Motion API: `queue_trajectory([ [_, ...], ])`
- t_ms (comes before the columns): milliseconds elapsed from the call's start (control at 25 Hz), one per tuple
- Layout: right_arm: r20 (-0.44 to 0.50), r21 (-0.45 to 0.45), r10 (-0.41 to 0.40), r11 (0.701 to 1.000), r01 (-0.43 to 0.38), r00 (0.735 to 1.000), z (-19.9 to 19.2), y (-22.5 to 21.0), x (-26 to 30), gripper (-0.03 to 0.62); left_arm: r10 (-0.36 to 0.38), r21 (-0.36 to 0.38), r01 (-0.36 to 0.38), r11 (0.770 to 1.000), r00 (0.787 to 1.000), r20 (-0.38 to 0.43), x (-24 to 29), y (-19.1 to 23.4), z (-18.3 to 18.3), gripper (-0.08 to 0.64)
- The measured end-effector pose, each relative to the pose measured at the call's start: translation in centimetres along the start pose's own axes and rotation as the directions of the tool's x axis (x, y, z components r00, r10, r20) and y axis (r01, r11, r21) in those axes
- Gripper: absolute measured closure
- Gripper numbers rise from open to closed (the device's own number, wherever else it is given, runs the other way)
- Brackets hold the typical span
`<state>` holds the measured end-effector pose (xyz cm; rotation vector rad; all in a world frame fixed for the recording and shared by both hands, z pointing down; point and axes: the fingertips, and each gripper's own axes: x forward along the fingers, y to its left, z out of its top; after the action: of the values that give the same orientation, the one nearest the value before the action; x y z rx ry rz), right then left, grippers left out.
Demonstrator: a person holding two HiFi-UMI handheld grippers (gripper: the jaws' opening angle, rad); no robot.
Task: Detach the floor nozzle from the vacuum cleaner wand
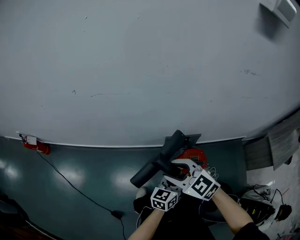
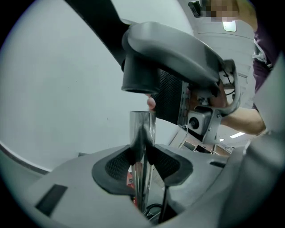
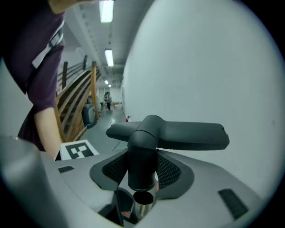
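Above chrome wand [image 3: 143,205], matte T-shaped nozzle [image 3: 187,136].

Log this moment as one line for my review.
step: nozzle pulled off wand | left tool: shut on wand | right tool: shut on nozzle neck | ends: apart, roughly in line

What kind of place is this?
Probably a hallway inside a big building. There is a shiny green floor by a plain white wall, and the right gripper view shows a wooden stair railing under long ceiling lights.
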<state>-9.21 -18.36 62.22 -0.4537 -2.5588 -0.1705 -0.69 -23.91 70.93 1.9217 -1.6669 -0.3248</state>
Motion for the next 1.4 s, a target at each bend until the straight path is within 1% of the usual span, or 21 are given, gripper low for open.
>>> queue_trajectory([
  [80,0.053,0.103,-0.011,0.995,0.006,0.999,0.9,-1.0,-0.4,0.407,-0.005,0.005,0.005,1.000,1.000,-0.014,-0.1,-0.2,-0.2,0.408],
  [160,0.073,0.152,-0.030,0.988,0.019,0.997,1.3,-1.8,-1.0,0.407,-0.012,0.009,0.012,1.000,0.999,-0.029,-0.4,-0.4,-0.1,0.407],
  [240,0.085,0.184,-0.049,0.982,0.033,0.995,1.8,-2.4,-1.6,0.406,-0.015,-0.008,0.015,1.000,0.999,-0.033,-1.0,-0.4,0.6,0.405],
  [360,0.128,0.266,-0.090,0.963,0.054,0.988,3.3,-3.1,-3.0,0.405,-0.002,-0.042,0.001,0.999,1.000,-0.028,-2.8,-0.8,2.8,0.393],
  [480,0.176,0.331,-0.139,0.941,0.074,0.975,5.7,-4.0,-4.8,0.405,0.005,-0.057,-0.007,0.998,0.999,-0.034,-4.7,-1.4,5.5,0.376],
  [600,0.224,0.376,-0.183,0.922,0.089,0.957,8.1,-4.4,-6.8,0.405,0.005,-0.046,-0.006,0.999,1.000,-0.019,-6.5,-2.3,8.3,0.377],
  [680,0.258,0.402,-0.222,0.909,0.105,0.940,9.6,-4.6,-8.1,0.405,0.000,-0.022,0.000,1.000,1.000,-0.008,-7.5,-3.0,10.6,0.377],
  [760,0.286,0.431,-0.264,0.894,0.122,0.921,10.9,-4.9,-9.4,0.405,-0.006,0.013,0.006,1.000,1.000,0.000,-8.2,-3.8,13.0,0.377],
  [840,0.317,0.483,-0.308,0.867,0.127,0.897,11.7,-5.2,-10.8,0.405,-0.009,0.045,0.009,0.999,1.000,0.011,-8.8,-4.8,15.6,0.377],
  [960,0.368,0.573,-0.388,0.811,0.123,0.845,12.9,-5.8,-13.0,0.405,-0.022,0.084,0.018,0.996,0.999,0.039,-9.5,-6.5,19.3,0.379],
  [1040,0.393,0.608,-0.430,0.785,0.121,0.813,13.6,-5.7,-14.2,0.405,-0.031,0.114,0.025,0.993,0.998,0.055,-10.0,-7.6,21.5,0.382],
  [1120,0.410,0.621,-0.460,0.773,0.128,0.787,14.4,-5.3,-15.3,0.405,-0.039,0.144,0.029,0.989,0.997,0.070,-10.7,-8.7,23.5,0.391],
  [1240,0.438,0.627,-0.493,0.767,0.138,0.751,15.9,-4.9,-17.1,0.405,-0.056,0.189,0.039,0.981,0.995,0.087,-11.4,-10.5,26.2,0.407],
  [1400,0.487,0.655,-0.543,0.745,0.125,0.684,17.7,-4.7,-19.5,0.405,-0.082,0.234,0.060,0.970,0.993,0.083,-11.6,-12.6,28.4,0.422],
])
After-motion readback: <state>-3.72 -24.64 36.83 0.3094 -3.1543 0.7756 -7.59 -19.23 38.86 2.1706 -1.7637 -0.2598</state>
